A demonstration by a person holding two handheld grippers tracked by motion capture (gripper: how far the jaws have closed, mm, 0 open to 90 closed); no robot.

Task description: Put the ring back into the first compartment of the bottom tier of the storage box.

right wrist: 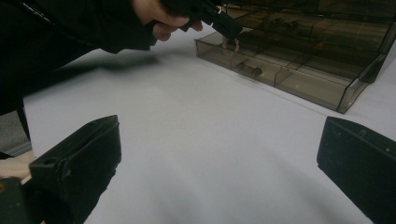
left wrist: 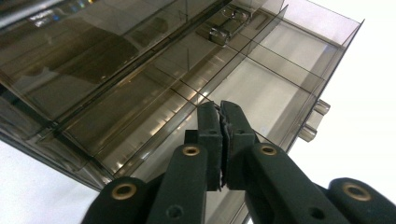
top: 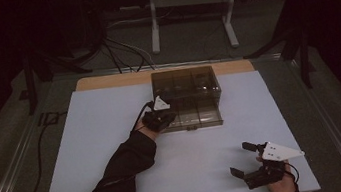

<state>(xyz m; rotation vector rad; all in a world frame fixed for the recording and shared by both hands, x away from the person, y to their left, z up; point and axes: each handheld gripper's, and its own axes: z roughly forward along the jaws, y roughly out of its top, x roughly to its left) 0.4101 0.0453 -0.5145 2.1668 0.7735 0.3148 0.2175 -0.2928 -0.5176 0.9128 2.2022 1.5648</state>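
Note:
A smoky clear plastic cabinet (top: 184,80) stands at the back middle of the white mat, its drawer (top: 196,116) pulled out toward me. Dividers split the drawer (left wrist: 261,88) into several compartments. My left gripper (top: 171,118) reaches into the drawer's left end, and its jaws (left wrist: 220,112) are shut, tips just over a divider. In the right gripper view a small pale thing (right wrist: 230,44) hangs at the left gripper's (right wrist: 224,25) tip; I cannot tell what it is. My right gripper (top: 240,158) rests open over the mat at the front right, nothing between its fingers (right wrist: 88,144).
Small clear parts lie in drawer compartments (left wrist: 224,25) (right wrist: 250,69). The drawer's knob (left wrist: 314,120) sticks out at its front. The white mat (top: 108,135) covers the table. Cables (top: 122,52) and a white stand (top: 153,22) sit on the floor behind.

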